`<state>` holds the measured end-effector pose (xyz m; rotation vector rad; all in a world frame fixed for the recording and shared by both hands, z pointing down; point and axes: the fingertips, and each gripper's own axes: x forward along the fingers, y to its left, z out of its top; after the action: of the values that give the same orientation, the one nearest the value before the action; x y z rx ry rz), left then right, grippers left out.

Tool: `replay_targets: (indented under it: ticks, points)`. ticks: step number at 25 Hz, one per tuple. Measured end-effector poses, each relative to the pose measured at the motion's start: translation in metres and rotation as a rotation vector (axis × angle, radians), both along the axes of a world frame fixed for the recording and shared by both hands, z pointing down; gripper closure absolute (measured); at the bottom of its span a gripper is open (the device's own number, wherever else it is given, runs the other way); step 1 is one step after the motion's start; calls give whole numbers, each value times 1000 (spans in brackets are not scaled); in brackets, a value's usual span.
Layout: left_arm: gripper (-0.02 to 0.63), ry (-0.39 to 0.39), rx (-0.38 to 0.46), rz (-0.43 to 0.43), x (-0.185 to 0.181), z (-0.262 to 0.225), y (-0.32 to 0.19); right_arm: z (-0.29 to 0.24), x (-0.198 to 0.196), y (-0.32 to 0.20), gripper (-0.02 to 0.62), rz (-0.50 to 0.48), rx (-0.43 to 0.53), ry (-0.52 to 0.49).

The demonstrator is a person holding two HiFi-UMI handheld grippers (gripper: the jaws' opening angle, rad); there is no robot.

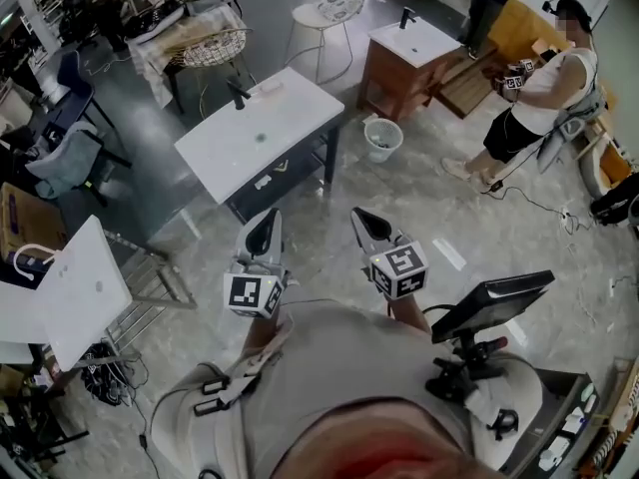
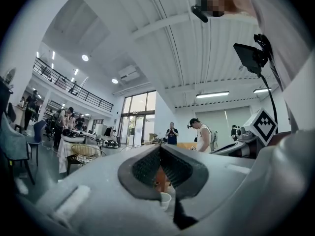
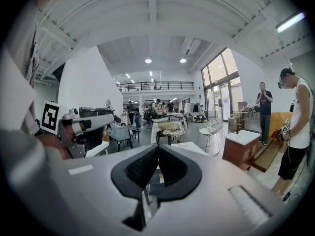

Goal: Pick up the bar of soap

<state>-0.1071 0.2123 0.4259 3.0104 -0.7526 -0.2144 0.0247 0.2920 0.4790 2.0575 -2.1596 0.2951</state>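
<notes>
A white sink counter (image 1: 262,136) with a black faucet (image 1: 239,94) stands on the floor ahead of me. A small pale object (image 1: 271,86) lies beside the faucet; it is too small to tell whether it is the bar of soap. Both grippers hover close to my chest, well short of the counter and pointing toward it. The left gripper (image 1: 265,224) (image 2: 159,149) is shut with nothing between its jaws. The right gripper (image 1: 367,220) (image 3: 158,149) is shut and empty too. A corner of the white counter (image 3: 193,149) shows past the right jaws.
A wooden vanity (image 1: 404,68) with a white top stands at the back right, with a white bucket (image 1: 382,139) in front of it. A person (image 1: 544,93) stands at the far right. A white table (image 1: 85,285) is at the left, with a monitor on a stand (image 1: 494,302) at my right.
</notes>
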Motion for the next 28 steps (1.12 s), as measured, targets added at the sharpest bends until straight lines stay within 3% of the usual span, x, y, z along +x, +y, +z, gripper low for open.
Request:
replay_targets:
  ticks: [13,19,28]
  points:
    - [606,-6,-55,42,-4,15,-111,-5,4,-91,594,65,-48,-14]
    - [606,1,-47,100,-1,16,-153,-8,1,-126,592,108,-46,-9]
    - [606,35,-3,227,26,7,-185,-7,-5,-124,593,208,-68,-9]
